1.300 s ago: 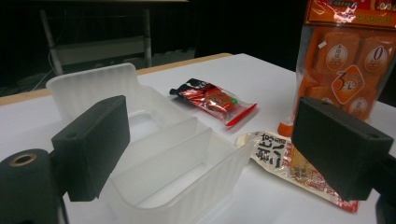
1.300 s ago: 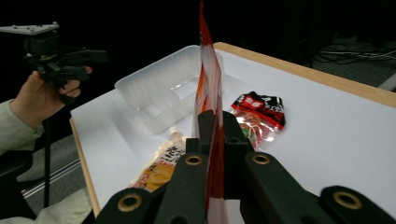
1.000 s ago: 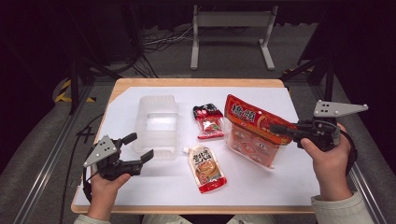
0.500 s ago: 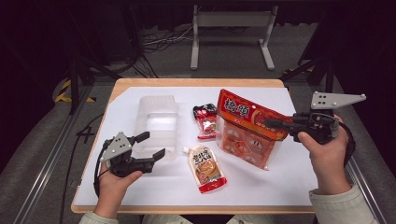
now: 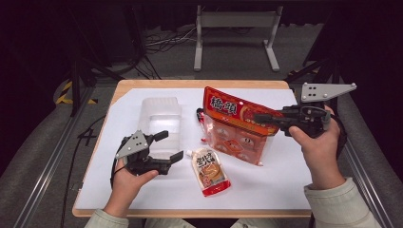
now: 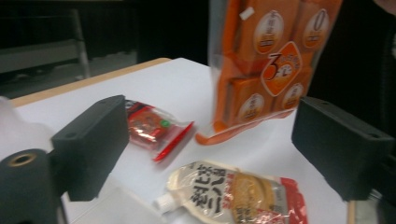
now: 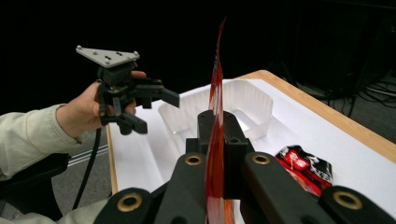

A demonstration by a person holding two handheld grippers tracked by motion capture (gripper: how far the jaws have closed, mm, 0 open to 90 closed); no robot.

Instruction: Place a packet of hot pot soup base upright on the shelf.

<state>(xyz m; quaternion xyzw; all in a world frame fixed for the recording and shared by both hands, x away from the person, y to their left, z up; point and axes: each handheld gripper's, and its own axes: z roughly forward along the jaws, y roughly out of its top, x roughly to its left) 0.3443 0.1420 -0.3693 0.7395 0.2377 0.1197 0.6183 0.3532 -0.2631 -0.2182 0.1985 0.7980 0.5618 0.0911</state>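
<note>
The bag [image 5: 235, 126] clamped in the right gripper [image 5: 260, 117] is showing orange-red with white lettering and round orange-and-white badges. Beside the open left gripper [image 5: 172, 146], both grippers being black, the pouch [image 5: 210, 171] is showing cream with a red end. Beyond it, the sachet [image 6: 152, 126] is showing red and black.
</note>
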